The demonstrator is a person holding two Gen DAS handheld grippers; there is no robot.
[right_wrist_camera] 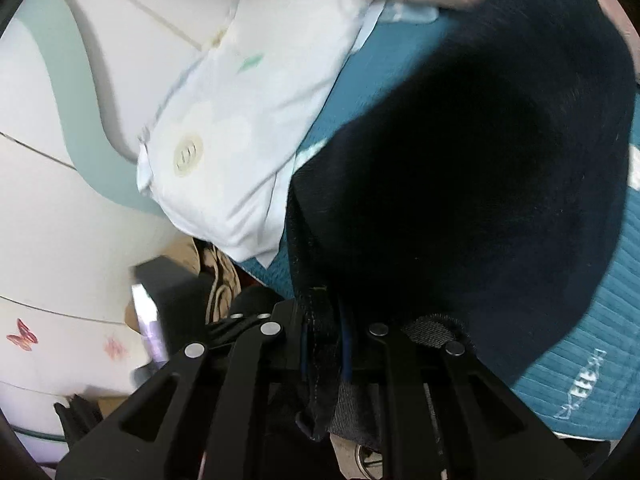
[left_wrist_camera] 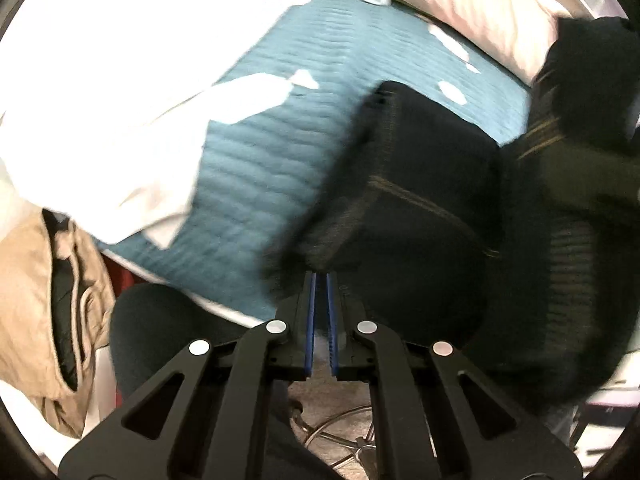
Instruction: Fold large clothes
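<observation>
The right gripper (right_wrist_camera: 324, 320) is clamped on a seamed edge of the dark denim garment (right_wrist_camera: 460, 168), the cloth bunched between its blue pads and trailing down past the jaws. The left gripper (left_wrist_camera: 321, 280) has its pads pressed almost together; dark cloth sits right at the tips, so it looks to be nipping a thin edge of the same garment, though blur stops me being sure.

The garment hangs and drapes over the near right part of the teal quilted bedspread (left_wrist_camera: 260, 152), well up off it in places. My read: this is the carry-over of a fold, both corners lifted and the cloth being swung across. Next it wants laying down flat, edges lined up, before either grip lets go.

The denim is heavy, near black, with tan topstitching (left_wrist_camera: 416, 196) and a pale reverse showing at the hem (right_wrist_camera: 432, 334). It should hold a crease but sag under its own weight.

Outward now: the bedspread is ribbed in fine rows with white patches. A white pillow (right_wrist_camera: 240, 112) lies at far left, smooth cotton with a round pale button (right_wrist_camera: 187, 156). Beyond it, a pinkish soft cushion (left_wrist_camera: 460, 4). Off the bed's near left edge, a crumpled tan jacket (left_wrist_camera: 36, 312).
</observation>
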